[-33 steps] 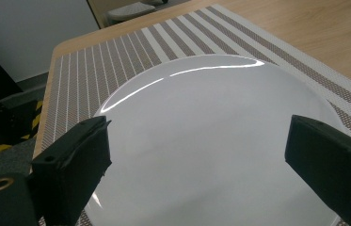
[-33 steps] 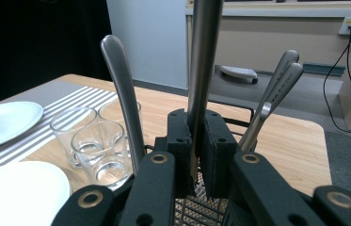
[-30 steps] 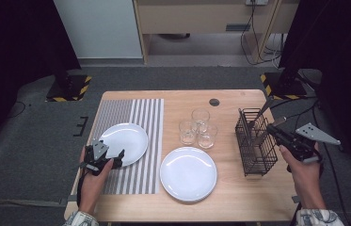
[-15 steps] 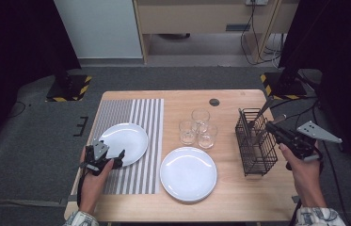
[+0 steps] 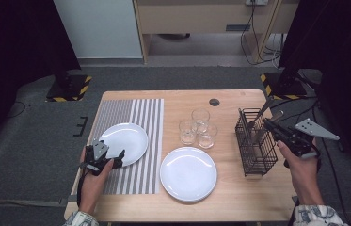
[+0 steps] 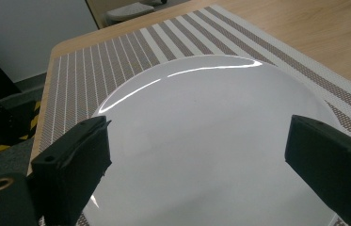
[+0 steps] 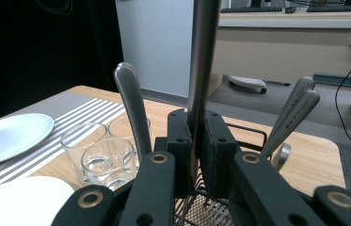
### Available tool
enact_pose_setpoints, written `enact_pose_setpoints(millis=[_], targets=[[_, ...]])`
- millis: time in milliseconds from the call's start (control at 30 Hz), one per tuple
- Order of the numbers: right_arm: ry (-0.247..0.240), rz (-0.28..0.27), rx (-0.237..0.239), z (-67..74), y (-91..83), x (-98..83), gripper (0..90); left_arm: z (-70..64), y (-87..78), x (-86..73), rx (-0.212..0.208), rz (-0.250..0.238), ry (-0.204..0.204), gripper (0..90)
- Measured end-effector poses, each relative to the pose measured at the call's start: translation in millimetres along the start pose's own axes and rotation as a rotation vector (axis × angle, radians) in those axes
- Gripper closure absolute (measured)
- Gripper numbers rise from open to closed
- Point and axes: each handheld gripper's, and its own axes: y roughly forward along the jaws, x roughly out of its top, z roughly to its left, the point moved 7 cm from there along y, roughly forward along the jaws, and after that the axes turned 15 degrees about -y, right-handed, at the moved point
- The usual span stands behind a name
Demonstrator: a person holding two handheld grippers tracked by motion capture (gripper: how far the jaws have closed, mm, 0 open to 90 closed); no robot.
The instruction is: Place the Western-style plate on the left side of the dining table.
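Observation:
My left gripper (image 5: 111, 156) stands open at the near edge of a white plate (image 5: 126, 140) that lies on the striped placemat (image 5: 140, 110). In the left gripper view its jaws sit wide apart on either side of the plate (image 6: 201, 103), and nothing is pinched. On the right, my right gripper (image 5: 269, 124) reaches into the top of the black wire cutlery basket (image 5: 257, 150). It is shut on the upright metal handle (image 7: 203, 56) of one piece of cutlery. Other handles (image 7: 131, 103) lean in the basket beside it.
A second white plate (image 5: 188, 173) lies on the bare wood at the front middle. Three empty glasses (image 5: 197, 127) stand clustered between the placemat and the basket. A small dark disc (image 5: 214, 101) is set in the table (image 5: 229, 202) near the far edge.

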Motion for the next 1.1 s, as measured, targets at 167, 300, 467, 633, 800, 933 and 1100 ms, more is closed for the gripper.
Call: enact_pose_setpoints(millis=[167,300,467,633,800,933,1100], targets=[[-0.013,0.0,0.003,0.0,-2.1,4.4,83.2,0.4,-0.7,0.6,0.0,-0.003,-0.002,6.9],[-0.023,-0.003,0.005,-1.6,-6.1,7.5,83.3,0.8,-1.2,0.9,0.001,-0.006,-0.004,6.9],[-0.028,0.007,0.023,-4.2,-9.1,9.1,83.3,0.5,-1.3,1.0,0.002,-0.005,-0.002,6.9],[-0.036,0.017,0.037,-4.9,-10.9,8.9,83.4,0.8,-1.5,1.1,0.002,-0.007,-0.003,6.9],[-0.047,0.021,0.047,-5.4,-12.4,10.4,83.4,1.1,-1.7,1.2,0.003,-0.008,-0.005,6.9],[-0.056,0.028,0.058,-5.2,-13.7,12.4,83.4,1.2,-1.9,1.4,0.003,-0.009,-0.006,6.9],[-0.062,0.031,0.075,-5.4,-15.9,15.9,83.4,0.9,-2.0,1.6,0.002,-0.01,-0.005,6.9]])
